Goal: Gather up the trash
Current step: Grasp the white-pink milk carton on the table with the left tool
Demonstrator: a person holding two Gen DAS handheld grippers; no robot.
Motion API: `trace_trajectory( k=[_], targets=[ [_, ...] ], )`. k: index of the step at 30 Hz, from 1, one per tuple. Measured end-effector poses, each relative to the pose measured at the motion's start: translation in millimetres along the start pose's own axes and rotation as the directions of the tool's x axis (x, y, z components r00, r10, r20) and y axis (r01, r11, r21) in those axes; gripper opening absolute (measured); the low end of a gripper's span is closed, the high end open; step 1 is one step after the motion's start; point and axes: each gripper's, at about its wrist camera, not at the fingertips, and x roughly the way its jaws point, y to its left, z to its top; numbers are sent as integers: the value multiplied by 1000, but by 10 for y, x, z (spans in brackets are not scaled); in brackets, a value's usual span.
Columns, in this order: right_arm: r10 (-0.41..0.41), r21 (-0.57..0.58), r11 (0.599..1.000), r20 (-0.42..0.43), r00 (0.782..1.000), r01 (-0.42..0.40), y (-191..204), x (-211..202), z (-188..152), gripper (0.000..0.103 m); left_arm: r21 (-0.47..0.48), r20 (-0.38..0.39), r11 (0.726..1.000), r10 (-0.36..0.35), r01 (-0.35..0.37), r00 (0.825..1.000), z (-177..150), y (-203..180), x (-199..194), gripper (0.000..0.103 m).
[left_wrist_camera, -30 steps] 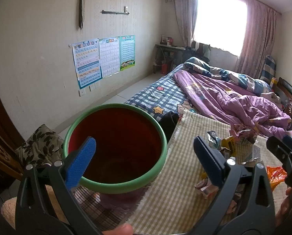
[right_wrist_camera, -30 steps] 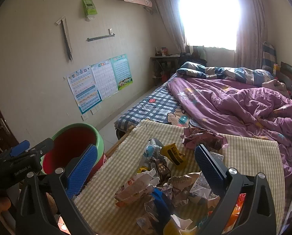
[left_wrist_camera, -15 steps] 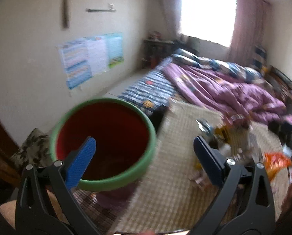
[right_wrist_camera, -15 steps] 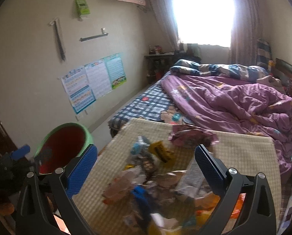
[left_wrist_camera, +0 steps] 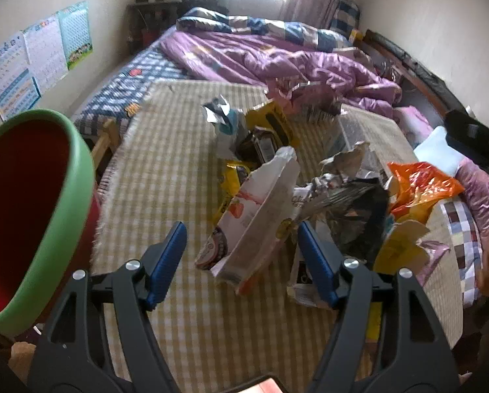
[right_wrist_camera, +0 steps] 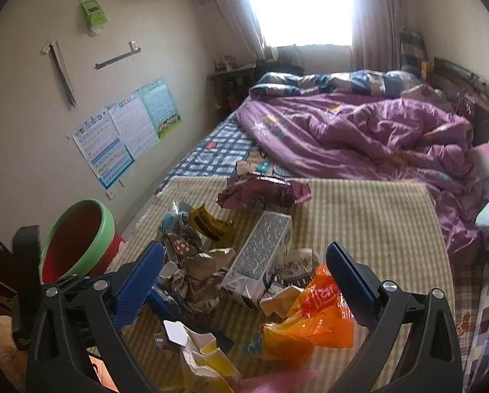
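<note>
A heap of trash lies on a yellow checked cloth (left_wrist_camera: 165, 177) over a low table. In the left wrist view my left gripper (left_wrist_camera: 242, 255) is open, its jaws on either side of a white torn snack bag (left_wrist_camera: 260, 219). A red bin with a green rim (left_wrist_camera: 31, 216) stands at the table's left edge. In the right wrist view my right gripper (right_wrist_camera: 244, 275) is open above the heap, over a grey carton (right_wrist_camera: 260, 258) and an orange plastic bag (right_wrist_camera: 313, 317). The bin (right_wrist_camera: 80, 239) shows at the left there.
A purple wrapper (right_wrist_camera: 264, 193) and a yellow wrapper (right_wrist_camera: 211, 226) lie at the far side of the heap. A bed with a purple quilt (right_wrist_camera: 359, 131) lies behind the table. Posters (right_wrist_camera: 126, 131) hang on the left wall.
My left gripper has swung right from over the bin to the trash heap and its jaws have narrowed. My right gripper has moved forward and lower over the heap.
</note>
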Motion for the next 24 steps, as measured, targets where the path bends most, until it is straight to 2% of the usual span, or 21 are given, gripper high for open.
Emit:
trace_trajectory(
  k=[1,2,6,7,8,10,14,18,22,24],
  targets=[
    [8,9,1000,-11,1000,-8,-16,16,0,93,-3,-13,1000,-12,12,1000,14,-6,65,56],
    [22,22,1000,-26,999,-21,-42,36,0,90,-11,-26,999,-32,32,999,29,-4,116,53],
    [61,59,997,-79,995,-56,-111,109,-11,83,-35,-27,997,-66,65,997,39,3,109,48],
    [65,64,996,-90,994,-60,-123,125,-14,82,-38,-17,997,-73,72,997,32,3,79,26],
    [67,67,996,-98,993,-61,-129,136,-18,81,-43,-11,996,-83,82,996,37,-3,40,26],
    [74,73,995,-116,991,-66,-134,173,-17,80,-71,2,993,-95,95,995,26,27,-32,18],
    [78,76,995,-156,985,-66,-99,275,54,77,-108,15,990,-92,93,996,-60,112,-224,17],
    [114,60,993,-176,978,-105,-6,436,193,76,-129,16,987,-91,92,996,-130,144,-337,17],
    [106,-47,992,-228,968,-119,239,767,394,75,-139,-4,988,-70,69,998,-166,153,-279,18],
    [112,-113,982,-284,952,-149,375,1015,463,69,-151,-12,986,-73,71,997,-185,169,-259,19]
  ],
)
